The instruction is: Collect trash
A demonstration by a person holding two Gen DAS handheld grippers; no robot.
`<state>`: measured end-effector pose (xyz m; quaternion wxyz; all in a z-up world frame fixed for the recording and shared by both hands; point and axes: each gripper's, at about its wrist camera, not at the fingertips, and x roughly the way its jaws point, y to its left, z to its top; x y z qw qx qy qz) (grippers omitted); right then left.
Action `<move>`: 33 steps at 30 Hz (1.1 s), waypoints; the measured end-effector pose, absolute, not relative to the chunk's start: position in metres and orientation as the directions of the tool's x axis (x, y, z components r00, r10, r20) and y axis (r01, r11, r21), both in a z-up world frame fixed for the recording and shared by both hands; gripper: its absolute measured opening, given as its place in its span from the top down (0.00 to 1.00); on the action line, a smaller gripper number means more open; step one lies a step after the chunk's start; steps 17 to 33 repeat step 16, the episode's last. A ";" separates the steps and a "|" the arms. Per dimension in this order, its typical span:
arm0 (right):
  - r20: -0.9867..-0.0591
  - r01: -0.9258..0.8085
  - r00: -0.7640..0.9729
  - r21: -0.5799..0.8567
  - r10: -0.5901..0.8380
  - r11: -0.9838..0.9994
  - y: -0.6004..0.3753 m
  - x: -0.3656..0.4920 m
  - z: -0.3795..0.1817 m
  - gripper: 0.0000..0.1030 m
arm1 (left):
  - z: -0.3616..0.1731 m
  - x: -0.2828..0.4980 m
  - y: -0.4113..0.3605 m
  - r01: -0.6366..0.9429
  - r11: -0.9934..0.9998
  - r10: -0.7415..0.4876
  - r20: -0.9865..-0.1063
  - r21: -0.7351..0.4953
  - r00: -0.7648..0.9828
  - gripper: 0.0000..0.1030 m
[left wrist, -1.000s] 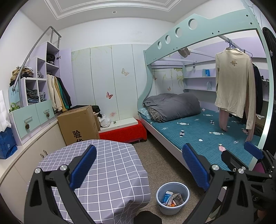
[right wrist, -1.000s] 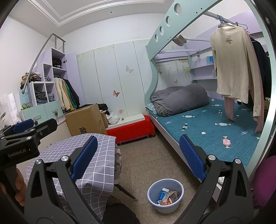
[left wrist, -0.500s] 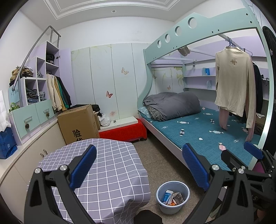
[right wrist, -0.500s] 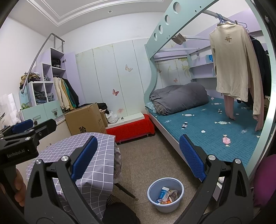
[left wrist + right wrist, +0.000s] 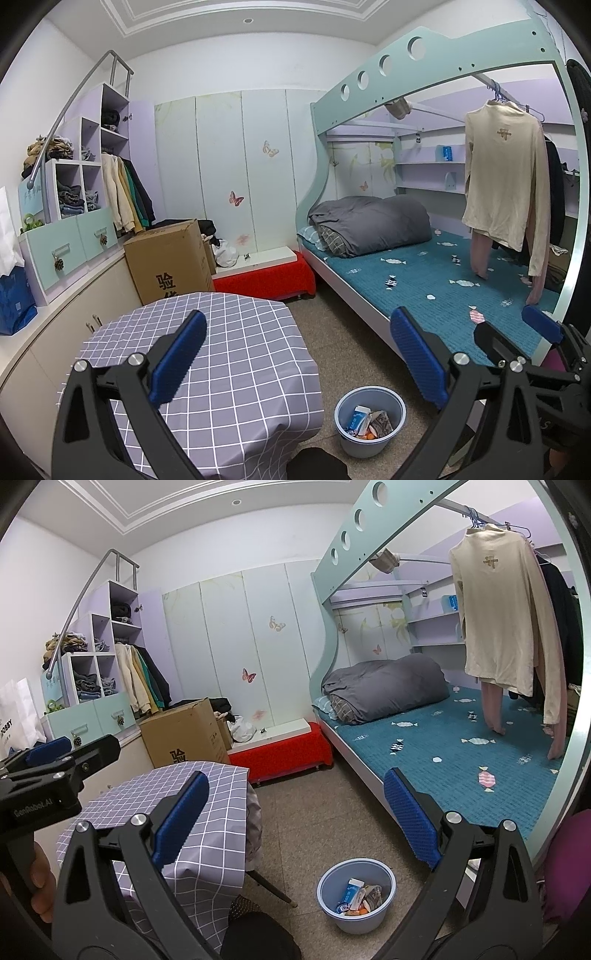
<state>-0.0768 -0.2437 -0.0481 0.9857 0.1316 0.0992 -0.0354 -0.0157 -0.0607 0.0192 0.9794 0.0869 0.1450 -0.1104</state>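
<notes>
Both tongs spread wide, nothing gripped: left tongs [image 5: 295, 354] over the table [image 5: 229, 354], right tongs [image 5: 295, 816] beside them; the bin [image 5: 356, 899] sits on the floor, below and ahead, already holding trash [image 5: 360, 895]. By my read the right is nearer; no loose trash shows.

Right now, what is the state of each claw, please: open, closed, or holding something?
Left claw: open, holding nothing.
Right claw: open, holding nothing.
</notes>
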 end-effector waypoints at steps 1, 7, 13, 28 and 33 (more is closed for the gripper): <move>-0.205 0.096 0.978 0.253 -0.043 0.963 -0.243 -0.077 -0.048 0.09 | 0.019 -0.016 -0.061 0.241 0.961 -0.191 -0.303 0.138 0.934 0.05; -0.214 0.094 0.976 0.254 -0.039 0.963 -0.241 -0.073 -0.049 0.09 | 0.017 -0.015 -0.059 0.241 0.961 -0.190 -0.306 0.135 0.933 0.05; -0.244 0.083 0.970 0.250 -0.020 0.965 -0.229 -0.055 -0.051 0.09 | 0.009 -0.002 -0.048 0.232 0.966 -0.183 -0.337 0.111 0.924 0.05; -0.271 0.070 0.963 0.243 -0.002 0.968 -0.221 -0.038 -0.055 0.09 | 0.003 0.011 -0.032 0.201 0.975 -0.155 -0.356 0.097 0.922 0.05; -0.271 0.070 0.963 0.243 -0.002 0.968 -0.221 -0.038 -0.055 0.09 | 0.003 0.011 -0.032 0.201 0.975 -0.155 -0.356 0.097 0.922 0.05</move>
